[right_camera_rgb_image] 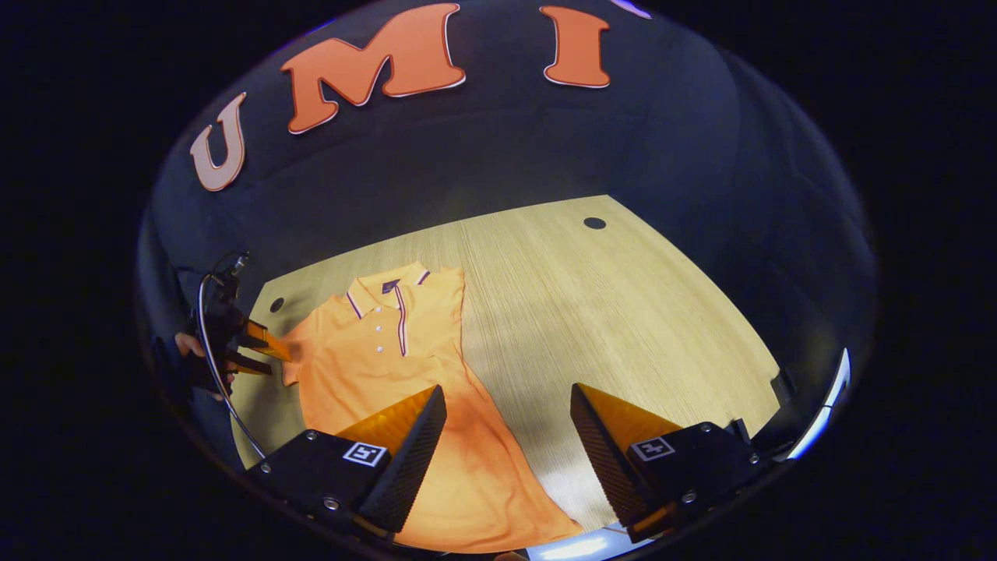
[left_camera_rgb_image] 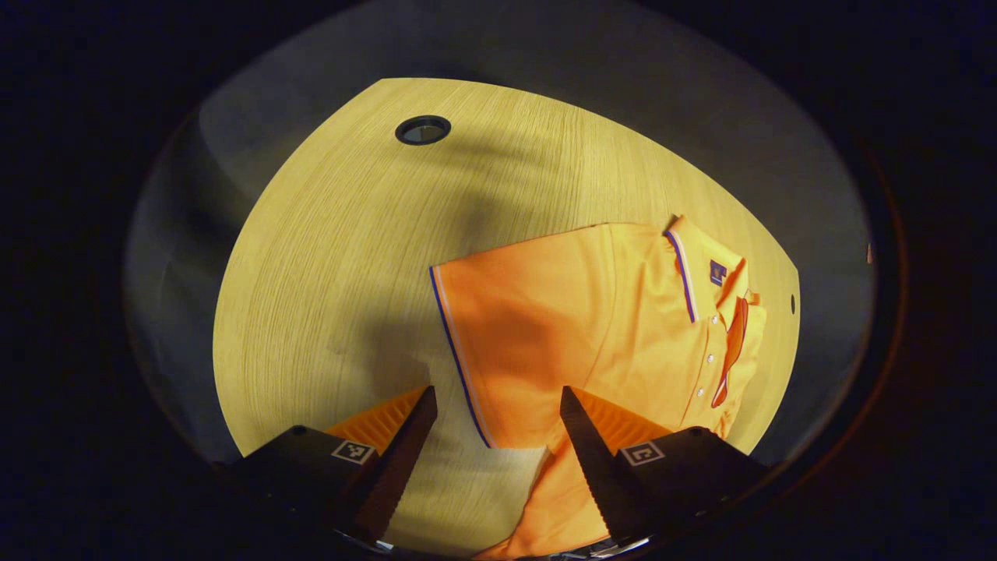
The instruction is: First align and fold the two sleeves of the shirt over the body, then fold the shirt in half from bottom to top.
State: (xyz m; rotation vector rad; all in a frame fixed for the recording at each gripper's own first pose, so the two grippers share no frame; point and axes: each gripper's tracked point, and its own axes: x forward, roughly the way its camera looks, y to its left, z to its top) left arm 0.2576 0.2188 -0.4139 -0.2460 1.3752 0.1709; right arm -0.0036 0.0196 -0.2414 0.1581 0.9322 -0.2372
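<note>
Right gripper view: shirt (right_camera_rgb_image: 405,374) near table (right_camera_rgb_image: 623,312) edge | jaws apart

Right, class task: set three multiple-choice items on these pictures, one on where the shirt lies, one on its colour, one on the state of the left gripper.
1. Where does the shirt lie?
A on the wooden table
B on a chair
C on a hanger

2. What is the shirt's main colour?
A green
B orange
C white

3. How do the left gripper fingers stand?
A shut on the collar
B shut on nothing
C open

Key:
1 A, it lies flat on the wood.
2 B, its cloth is orange with dark trim.
3 C, a wide gap shows between the fingers, over the sleeve.
</note>
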